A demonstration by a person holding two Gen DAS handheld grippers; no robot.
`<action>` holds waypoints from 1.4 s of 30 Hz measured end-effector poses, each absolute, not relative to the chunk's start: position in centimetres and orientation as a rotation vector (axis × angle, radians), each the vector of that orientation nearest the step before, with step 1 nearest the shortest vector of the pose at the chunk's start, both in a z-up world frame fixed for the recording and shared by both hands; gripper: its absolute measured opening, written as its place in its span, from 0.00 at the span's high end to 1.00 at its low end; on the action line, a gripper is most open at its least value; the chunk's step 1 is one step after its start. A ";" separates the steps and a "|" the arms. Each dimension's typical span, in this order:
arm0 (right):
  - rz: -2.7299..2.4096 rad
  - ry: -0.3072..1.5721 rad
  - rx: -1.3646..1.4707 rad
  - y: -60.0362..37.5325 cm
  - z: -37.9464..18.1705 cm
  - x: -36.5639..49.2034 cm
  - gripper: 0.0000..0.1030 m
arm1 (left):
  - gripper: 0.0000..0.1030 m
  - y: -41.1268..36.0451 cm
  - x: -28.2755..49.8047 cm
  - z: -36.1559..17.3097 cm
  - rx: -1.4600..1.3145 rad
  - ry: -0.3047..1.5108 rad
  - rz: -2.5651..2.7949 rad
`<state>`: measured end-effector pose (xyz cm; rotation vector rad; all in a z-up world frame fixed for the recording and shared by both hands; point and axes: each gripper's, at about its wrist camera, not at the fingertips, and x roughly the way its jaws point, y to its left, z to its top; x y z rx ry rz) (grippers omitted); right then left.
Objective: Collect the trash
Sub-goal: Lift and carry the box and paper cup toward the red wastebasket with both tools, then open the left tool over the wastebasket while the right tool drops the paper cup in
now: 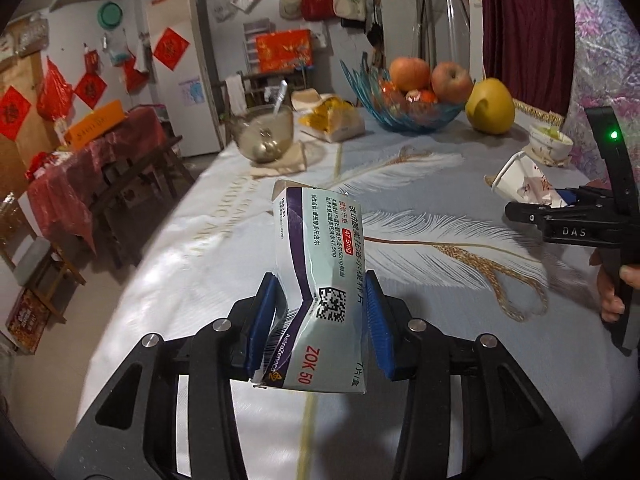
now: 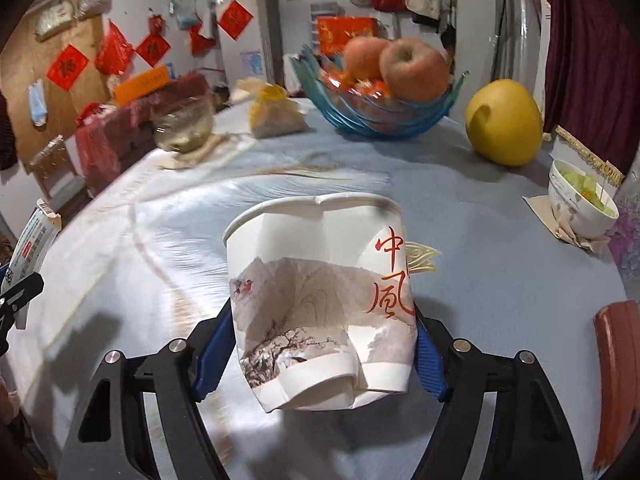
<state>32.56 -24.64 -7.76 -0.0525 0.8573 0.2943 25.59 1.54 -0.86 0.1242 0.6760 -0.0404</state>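
So my left hand-held gripper [image 1: 326,320] is pinching a dented white-and-purple cardboard medicine box [image 1: 316,280] between its blue pads, lifted off the feather-print cloth surface [image 1: 420,240]. My right hand-held gripper [image 2: 320,344] is clamped on a crumpled white paper cup with red characters [image 2: 320,296], also held up off the surface. Farther out at 12 o'clock sits a blue glass fruit bowl [image 2: 372,116] with apples, a big yellow pomelo [image 2: 502,122] at 1 o'clock, and a white ceramic bowl [image 2: 580,212] at 2 o'clock.
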 end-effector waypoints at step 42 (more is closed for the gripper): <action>1.062 0.824 -0.290 11.6 -5.5 0.8 0.26 | 0.53 35.6 -3.7 -17.0 -0.463 1.073 0.474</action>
